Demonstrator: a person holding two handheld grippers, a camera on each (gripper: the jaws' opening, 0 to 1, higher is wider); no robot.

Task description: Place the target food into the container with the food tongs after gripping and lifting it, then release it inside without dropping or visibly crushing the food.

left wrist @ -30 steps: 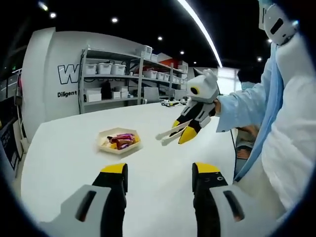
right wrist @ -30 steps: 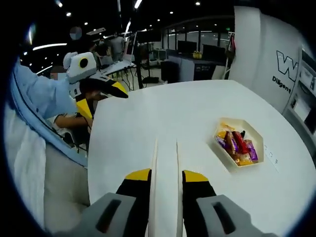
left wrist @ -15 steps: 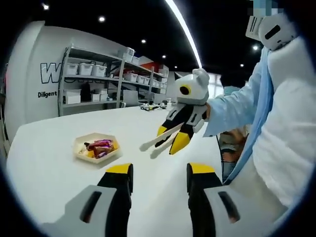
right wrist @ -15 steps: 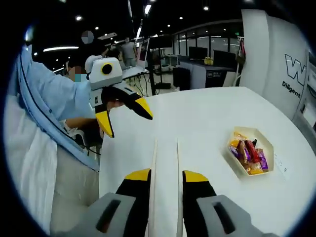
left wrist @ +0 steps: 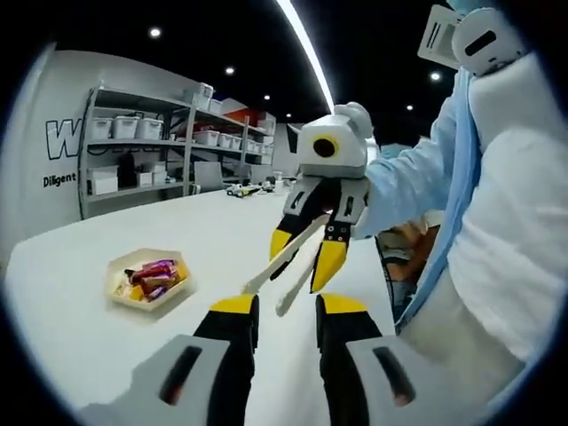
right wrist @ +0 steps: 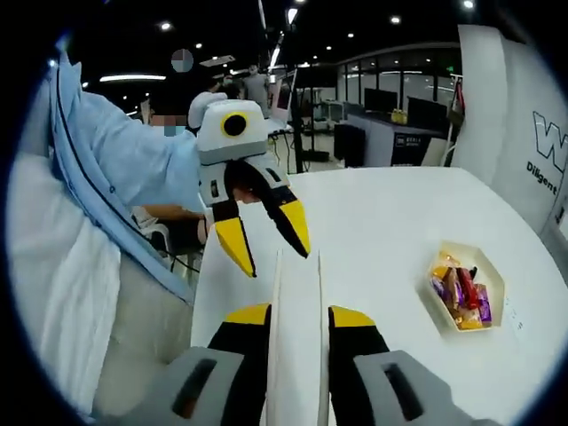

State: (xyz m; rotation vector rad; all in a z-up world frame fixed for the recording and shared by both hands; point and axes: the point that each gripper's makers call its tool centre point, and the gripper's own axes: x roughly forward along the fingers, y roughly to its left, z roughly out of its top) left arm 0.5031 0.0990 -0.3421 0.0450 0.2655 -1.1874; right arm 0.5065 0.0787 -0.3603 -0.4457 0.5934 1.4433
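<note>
Surface: a large white table [left wrist: 106, 293] is seen in both views, with its near edge next to the person.
Container: a cream hexagonal tray [left wrist: 146, 279] [right wrist: 468, 286] is set on the table, well apart from both grippers; in the right gripper view it lies toward the table's right side.
Target food: assorted wrapped snacks in red, purple and orange wrappers [left wrist: 153, 274] [right wrist: 461, 294] are seen lying inside the tray. None is held by the tongs.
Tongs: slim white food tongs [left wrist: 288, 264] [right wrist: 295, 328] are carried between the jaws of the right gripper. In the left gripper view the two blades are seen close but slightly apart at the tips, with nothing between them. In the right gripper view they run forward side by side with a narrow gap.
Right gripper: the black, yellow-tipped right gripper [left wrist: 304, 253] [right wrist: 297, 321] is closed on the tongs' arms and held above the table's near part.
Left gripper: the black, yellow-tipped left gripper [left wrist: 287, 311] [right wrist: 266, 235] is held in the air, its jaws parted and nothing between them. It is seen directly ahead of the tongs' tips in the right gripper view.
Person: a light blue sleeve [left wrist: 399, 191] [right wrist: 133, 164] is seen behind each gripper.
Background: metal shelving with white bins [left wrist: 142, 146] is noted against the far wall.
</note>
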